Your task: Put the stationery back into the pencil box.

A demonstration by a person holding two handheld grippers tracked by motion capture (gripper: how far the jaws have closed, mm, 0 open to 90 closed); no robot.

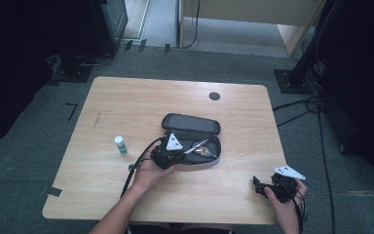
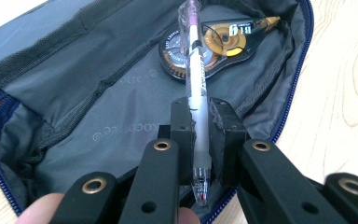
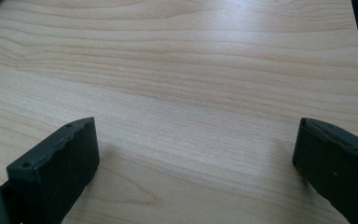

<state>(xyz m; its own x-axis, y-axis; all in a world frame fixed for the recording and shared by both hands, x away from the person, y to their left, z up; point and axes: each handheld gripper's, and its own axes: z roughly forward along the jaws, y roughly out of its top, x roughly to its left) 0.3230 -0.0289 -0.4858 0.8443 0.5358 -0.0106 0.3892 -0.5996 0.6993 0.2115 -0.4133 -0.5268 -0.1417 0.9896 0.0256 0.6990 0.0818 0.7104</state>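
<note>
In the high view, nearest the camera, the person's right hand holds the right tongs [image 1: 259, 186] low over the tabletop [image 1: 126, 97] near its front right edge, apart from everything else. Farther in, the left tongs [image 1: 181, 155] reach into the open case [image 1: 191, 124], gripping a pen [image 1: 198, 145] that slants up to the right over the case's inside. A small white bottle [image 1: 121, 145] with a green cap stands left of the case, clear of it.

In the left gripper view, the left tongs [image 2: 200, 128] are closed tight on the pen [image 2: 196, 70], whose far end passes over a correction tape [image 2: 223, 42] lying on the grey lining of the case [image 2: 74, 93].

In the right gripper view, the right tongs [image 3: 196, 154] stand wide open over bare tabletop [image 3: 191, 70], holding nothing.
</note>
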